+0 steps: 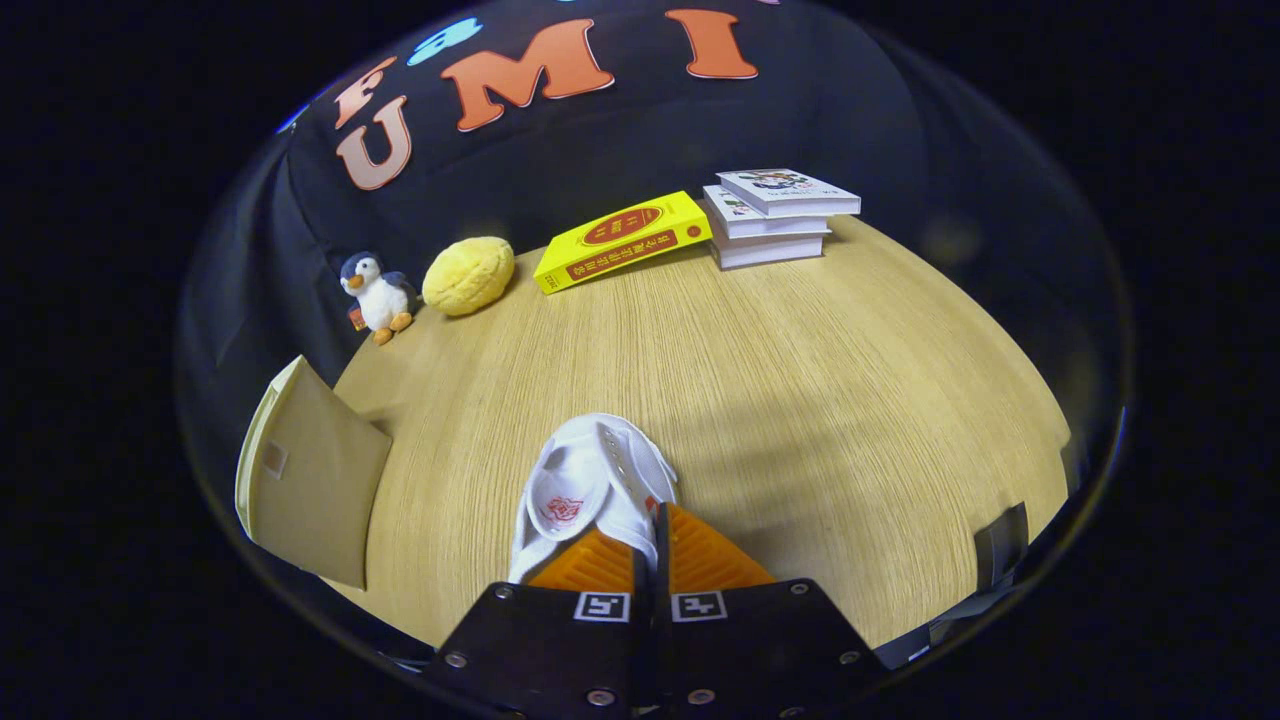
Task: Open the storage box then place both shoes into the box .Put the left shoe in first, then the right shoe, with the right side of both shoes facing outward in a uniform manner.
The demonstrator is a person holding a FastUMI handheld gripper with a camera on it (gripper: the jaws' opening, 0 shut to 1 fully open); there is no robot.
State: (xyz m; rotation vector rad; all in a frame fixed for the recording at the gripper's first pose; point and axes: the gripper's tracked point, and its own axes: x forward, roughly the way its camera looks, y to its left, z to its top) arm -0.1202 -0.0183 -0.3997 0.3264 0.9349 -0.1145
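We see the gripper (648, 545) pinching the white shoe's (590, 490) rim (fingers nearly together) above the near surface (800, 380); the box (310, 470) lies at left.

Even overhead light, moderately bright on the wooden table (760, 380); dim toward the booth wall. Soft shadow bands across the tabletop ahead of the gripper (650, 545), fingers nearly together on a white shoe (590, 480). Strong fisheye bending at edges. Faint rim glare; sharp centre.
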